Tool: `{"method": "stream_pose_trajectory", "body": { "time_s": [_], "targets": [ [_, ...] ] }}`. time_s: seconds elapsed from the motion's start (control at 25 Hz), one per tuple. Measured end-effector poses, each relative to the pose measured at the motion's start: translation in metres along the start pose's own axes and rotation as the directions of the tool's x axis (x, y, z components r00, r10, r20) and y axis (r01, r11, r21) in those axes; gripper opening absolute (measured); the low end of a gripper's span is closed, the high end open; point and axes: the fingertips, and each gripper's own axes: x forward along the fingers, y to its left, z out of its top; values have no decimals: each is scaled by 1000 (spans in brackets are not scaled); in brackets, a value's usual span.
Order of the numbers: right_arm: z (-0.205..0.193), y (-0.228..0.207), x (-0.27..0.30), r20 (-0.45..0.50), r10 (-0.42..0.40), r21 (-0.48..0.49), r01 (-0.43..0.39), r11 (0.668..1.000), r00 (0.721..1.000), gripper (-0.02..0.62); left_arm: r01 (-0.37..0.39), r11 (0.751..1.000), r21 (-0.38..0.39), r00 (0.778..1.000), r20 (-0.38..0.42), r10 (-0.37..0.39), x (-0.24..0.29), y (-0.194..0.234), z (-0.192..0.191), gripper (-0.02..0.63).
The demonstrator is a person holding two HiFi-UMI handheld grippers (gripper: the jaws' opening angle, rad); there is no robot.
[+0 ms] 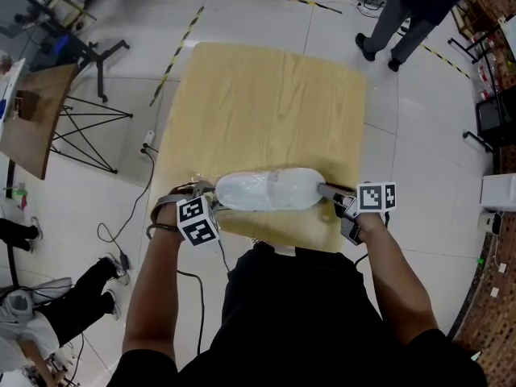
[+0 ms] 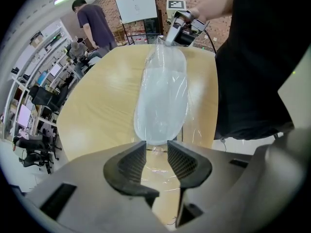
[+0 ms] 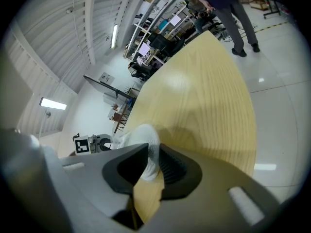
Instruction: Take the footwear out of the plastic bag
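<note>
White footwear (image 1: 266, 190) lies lengthwise inside a clear plastic bag (image 2: 192, 123) near the front edge of the wooden table (image 1: 274, 103). My left gripper (image 1: 211, 197) points steeply down at the bag's left end. In the left gripper view its jaws (image 2: 156, 152) stand apart with loose, crinkled bag film between them and the footwear (image 2: 160, 96) just beyond. My right gripper (image 1: 326, 192) is at the right end. In the right gripper view its jaws (image 3: 151, 161) are shut on a white bunched end of the bagged footwear (image 3: 141, 137).
The person's body stands close against the table's front edge (image 1: 282, 240). One person (image 1: 399, 14) stands past the far right corner and another (image 1: 48, 297) sits low at the left. A small side table (image 1: 32, 119) and a floor cable (image 1: 121, 216) lie left.
</note>
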Motion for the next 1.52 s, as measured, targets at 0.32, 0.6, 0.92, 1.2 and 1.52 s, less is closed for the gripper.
{"method": "stream_pose_trajectory", "body": {
  "time_s": [0.32,0.6,0.92,1.2,1.52],
  "targets": [
    [0,1,0,-2,-12,-6,12,1000,1000,72,-18,1000,-18,999,-31,18,2,7,-15,137],
    [3,-3,-4,-2,-26,-15,26,1000,1000,72,-40,999,-31,997,-66,38,-1,11,-29,133],
    [3,-6,-7,-5,-42,-23,42,999,999,74,-59,997,-54,995,-90,54,-3,15,-45,130],
    [3,-10,-8,-9,-66,-43,65,997,998,75,-100,994,-40,990,-105,95,-4,23,-53,124],
    [4,-11,-9,-8,-75,-58,75,996,997,75,-141,989,-53,984,-121,134,-5,30,-63,118]
  ]
}}
